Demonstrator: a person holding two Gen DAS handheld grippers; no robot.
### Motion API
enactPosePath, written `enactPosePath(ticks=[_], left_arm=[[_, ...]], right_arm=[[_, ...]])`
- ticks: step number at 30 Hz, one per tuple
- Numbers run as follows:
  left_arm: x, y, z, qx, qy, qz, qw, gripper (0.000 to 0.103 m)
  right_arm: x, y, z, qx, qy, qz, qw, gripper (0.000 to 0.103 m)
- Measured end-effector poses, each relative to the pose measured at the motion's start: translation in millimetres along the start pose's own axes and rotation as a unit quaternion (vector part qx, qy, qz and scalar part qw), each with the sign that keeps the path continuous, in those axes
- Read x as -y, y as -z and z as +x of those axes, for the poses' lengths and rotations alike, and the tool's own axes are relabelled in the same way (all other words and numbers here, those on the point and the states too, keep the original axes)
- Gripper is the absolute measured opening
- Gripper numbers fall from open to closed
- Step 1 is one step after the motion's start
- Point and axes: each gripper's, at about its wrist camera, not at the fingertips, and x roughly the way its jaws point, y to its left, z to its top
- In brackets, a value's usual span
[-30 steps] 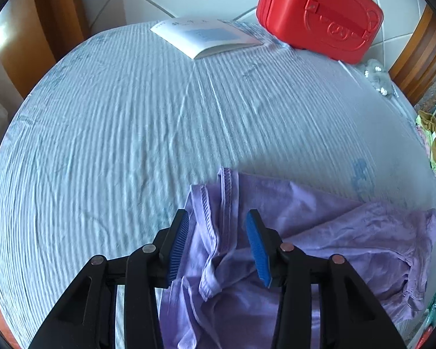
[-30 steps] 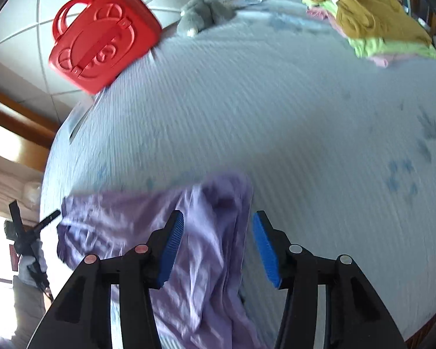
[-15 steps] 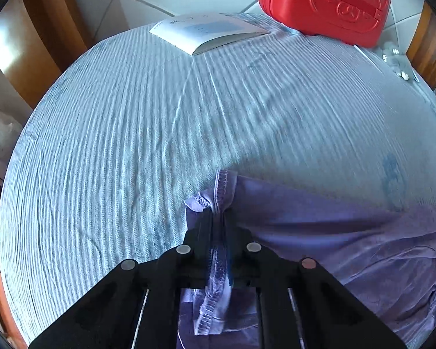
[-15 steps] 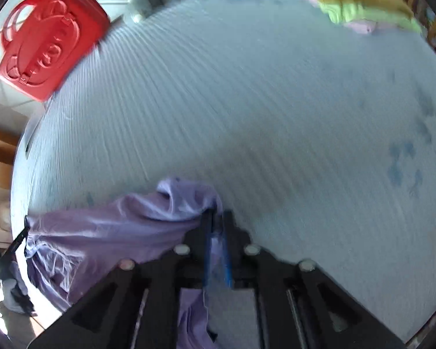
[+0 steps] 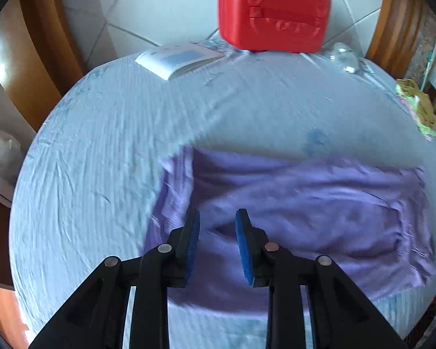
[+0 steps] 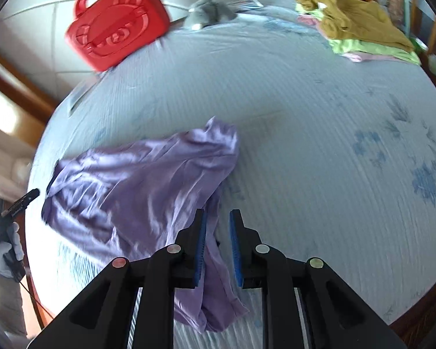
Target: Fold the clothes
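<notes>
My left gripper [image 5: 217, 242] has its blue pads [image 5: 192, 244] spread apart with nothing between them; it hangs over the near left part of the purple shirt [image 5: 290, 209], and I cannot tell whether the tips touch the cloth. My right gripper [image 6: 217, 244] is parted by a narrower gap (a strip of the shirt [image 6: 136, 186] runs under that gap, but the pads do not pinch it). The shirt lies crumpled on the pale blue sheet [image 5: 96, 157], spreading from 6 o'clock toward 3 o'clock in the left view, and from 6 toward 9 o'clock in the right view. A red case [image 5: 273, 11] stands at 12 o'clock in the left view, a white booklet [image 5: 177, 58] at 11. In the right view a folded stack [image 6: 360, 26] sits at 1 o'clock. Both views are smeared, so shirt seams are hard to make out. At 8 o'clock in the right view, a gloved hand [image 6: 5, 254] holds the other tool, cut off by the edge.
</notes>
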Motion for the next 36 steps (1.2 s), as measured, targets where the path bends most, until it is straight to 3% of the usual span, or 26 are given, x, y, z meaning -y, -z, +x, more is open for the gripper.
enactPosePath(ticks=[5,10,12,15,20,23,24,26,30,36], left_arm=[[58,35,-16,-0.008,0.020,-0.047,0.9987,0.026],[130,72,-22,-0.003,-0.011,-0.119,0.9928,0.026],[165,89,-24,0.004,-0.042,-0.161,0.9860,0.026],[219,112,-25,0.009,-0.088,-0.231,0.9690,0.026],[295,139,-30,-0.006,-0.131,-0.343,0.9302,0.027],[331,148,-37,0.000,-0.162,-0.383,0.9093,0.041],[341,149,-36,0.001,-0.164,-0.395,0.9038,0.044],[350,148,-30,-0.002,-0.171,-0.404,0.8984,0.044],[364,145,-17,-0.008,-0.186,-0.419,0.8885,0.045],[385,141,2,-0.017,-0.208,-0.442,0.8727,0.044]], right_arm=[[3,-16,5,-0.014,-0.032,-0.079,0.996,0.016],[16,-53,25,-0.031,-0.080,-0.197,0.977,0.016],[25,-70,35,-0.034,-0.109,-0.253,0.961,0.016],[39,-92,52,-0.049,-0.164,-0.327,0.929,0.016],[44,-99,69,-0.084,-0.204,-0.422,0.879,0.017],[39,-94,70,-0.094,-0.216,-0.468,0.852,0.019],[37,-92,70,-0.092,-0.215,-0.481,0.845,0.027],[32,-87,71,-0.088,-0.215,-0.507,0.830,0.044],[24,-83,75,-0.071,-0.216,-0.547,0.806,0.044],[6,-74,93,-0.043,-0.196,-0.624,0.755,0.044]])
